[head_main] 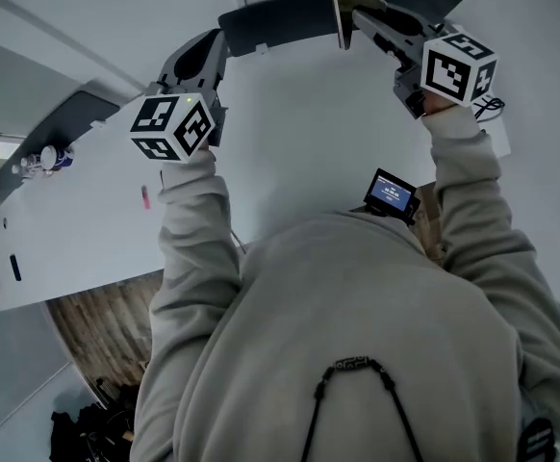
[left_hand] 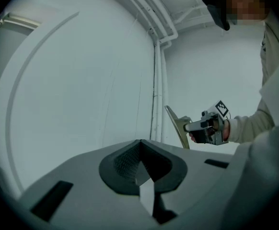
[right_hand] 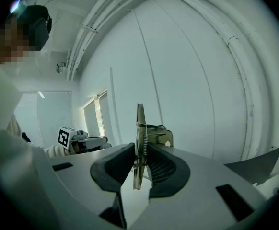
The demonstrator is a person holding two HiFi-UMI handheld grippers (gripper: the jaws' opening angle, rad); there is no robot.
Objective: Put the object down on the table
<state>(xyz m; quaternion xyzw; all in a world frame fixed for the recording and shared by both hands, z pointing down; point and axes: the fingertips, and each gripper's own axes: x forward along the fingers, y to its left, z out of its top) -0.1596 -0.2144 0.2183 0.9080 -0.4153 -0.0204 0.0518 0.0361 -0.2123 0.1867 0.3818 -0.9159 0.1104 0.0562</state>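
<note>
My right claw (right_hand: 139,166) is clamped on the plate (right_hand: 140,123), and only its own view shows the thing edge-on and upright in the air, with a spring (right_hand: 144,139) along it. In the head view the plate runs off the top edge. My left claw (left_hand: 140,166) is pinched together on nothing; from there the plate shows side-on, tilted, too small for detail.

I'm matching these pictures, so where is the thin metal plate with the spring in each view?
Head view: plate at top edge, right of centre.
Left gripper view: plate right of centre.
Right gripper view: plate centre, edge-on.
Shared landmark: right hand-held gripper clamping it.
</note>
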